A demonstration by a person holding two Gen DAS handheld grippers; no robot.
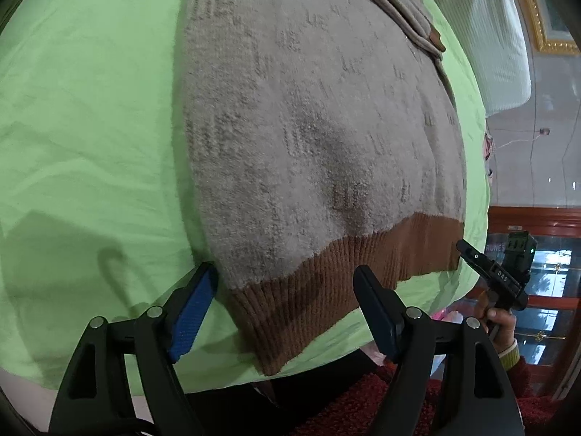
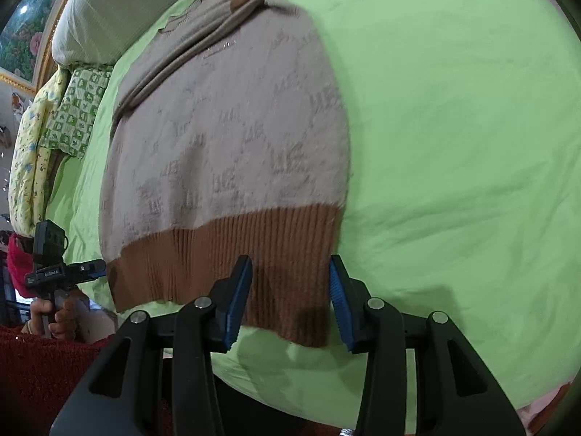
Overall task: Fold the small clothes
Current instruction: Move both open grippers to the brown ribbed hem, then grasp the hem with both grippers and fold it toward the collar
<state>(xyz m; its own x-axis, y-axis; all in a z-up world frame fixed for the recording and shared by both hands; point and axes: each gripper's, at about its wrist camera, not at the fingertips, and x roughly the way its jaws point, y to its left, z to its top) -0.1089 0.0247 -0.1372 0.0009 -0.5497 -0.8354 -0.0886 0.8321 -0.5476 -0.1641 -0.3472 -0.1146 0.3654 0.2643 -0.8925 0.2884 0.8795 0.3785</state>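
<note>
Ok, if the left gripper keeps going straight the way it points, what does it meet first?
Most likely the sweater's brown ribbed hem, which lies between the open left gripper fingers; how near it is I cannot tell.

The top of the fuzzy grey-and-brown knitted sweater (image 1: 308, 116) is cut off; its sleeves lie folded under.

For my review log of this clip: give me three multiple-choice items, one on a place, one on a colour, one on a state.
1. Where does the sweater lie?
A. on the green sheet
B. on a wooden floor
C. over a chair

2. What colour is the hem?
A. blue
B. brown
C. white

3. How do the left hand-held gripper and the right hand-held gripper stand?
A. both clamped on the hem
B. both open over the hem
C. one holds a sleeve

Answers: 1 A, green sheet shows around the sweater; 2 B, the ribbed band is brown; 3 B, both show gaps between pads and hem.
</note>
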